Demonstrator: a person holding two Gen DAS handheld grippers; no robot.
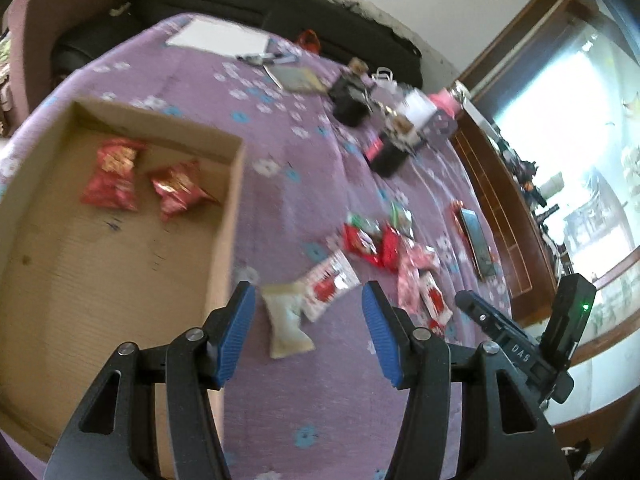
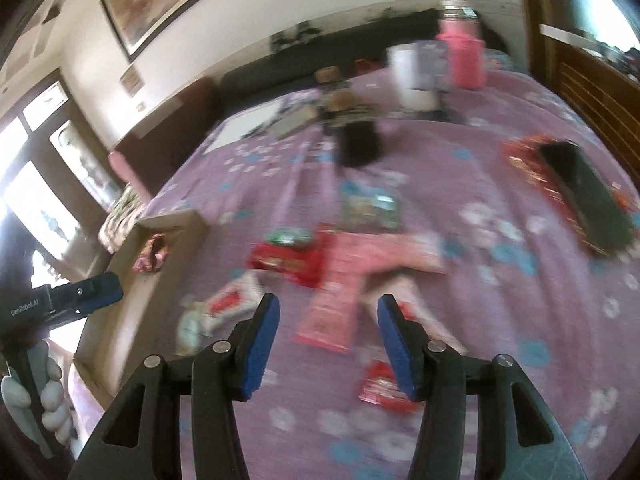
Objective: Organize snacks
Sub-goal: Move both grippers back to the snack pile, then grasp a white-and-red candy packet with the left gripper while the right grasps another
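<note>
A cardboard box (image 1: pixel 224 240) lies on the purple flowered cloth and holds two red snack packets (image 1: pixel 112 174) (image 1: pixel 178 188). My left gripper (image 1: pixel 308 332) is open and empty, above a beige packet (image 1: pixel 286 326) and a white-and-red packet (image 1: pixel 328 284) beside the box. More red and pink packets (image 1: pixel 376 244) lie further right. My right gripper (image 2: pixel 326 340) is open and empty, hovering over a long pink packet (image 2: pixel 336 300). A red packet (image 2: pixel 286 258), a small red packet (image 2: pixel 382 390) and the box (image 2: pixel 132 308) show around it. The right view is blurred.
A black phone on a red sleeve (image 1: pixel 478 242) (image 2: pixel 584 196) lies at the right. Black pouches (image 1: pixel 386 158), a white cup (image 2: pixel 412 76), a pink container (image 2: pixel 464 56), papers (image 1: pixel 218 36) and a notebook (image 1: pixel 298 78) sit at the far side. A wooden headboard (image 1: pixel 504 216) borders the right.
</note>
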